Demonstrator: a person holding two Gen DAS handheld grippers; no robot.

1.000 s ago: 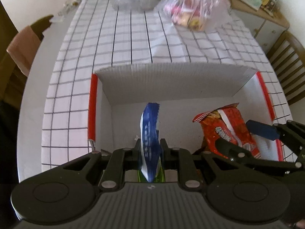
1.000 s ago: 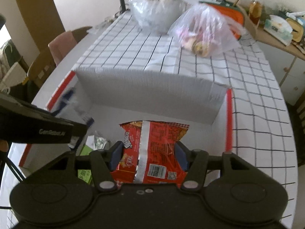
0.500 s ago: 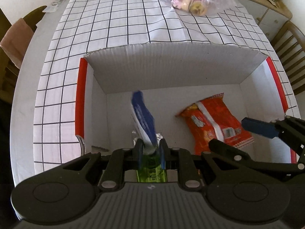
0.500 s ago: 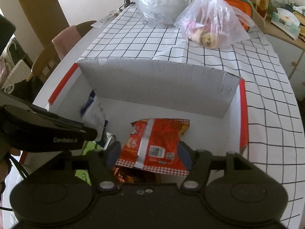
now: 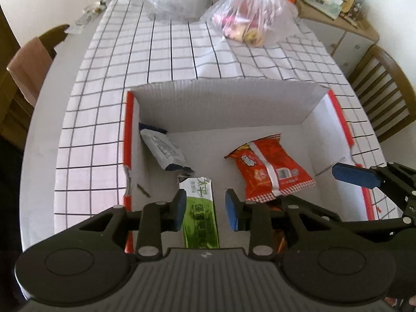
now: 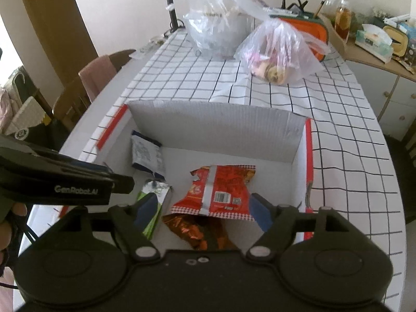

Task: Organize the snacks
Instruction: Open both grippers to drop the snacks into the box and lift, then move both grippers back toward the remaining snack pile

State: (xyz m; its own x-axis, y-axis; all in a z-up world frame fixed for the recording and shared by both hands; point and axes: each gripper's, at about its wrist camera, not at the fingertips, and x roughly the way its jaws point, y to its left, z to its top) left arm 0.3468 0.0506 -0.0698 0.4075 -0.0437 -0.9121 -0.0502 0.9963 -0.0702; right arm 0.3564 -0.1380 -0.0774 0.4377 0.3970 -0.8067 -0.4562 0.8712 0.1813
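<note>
On checked tablecloth (image 5: 182,52): cardboard box (image 5: 228,109), plastic bags (image 6: 280,52).

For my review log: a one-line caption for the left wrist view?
Open left hand-held gripper above a box holding green, red and blue-white snacks.

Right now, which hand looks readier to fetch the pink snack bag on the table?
Probably the right gripper: it is open and empty, and the bag lies toward its side, beyond the box.
</note>
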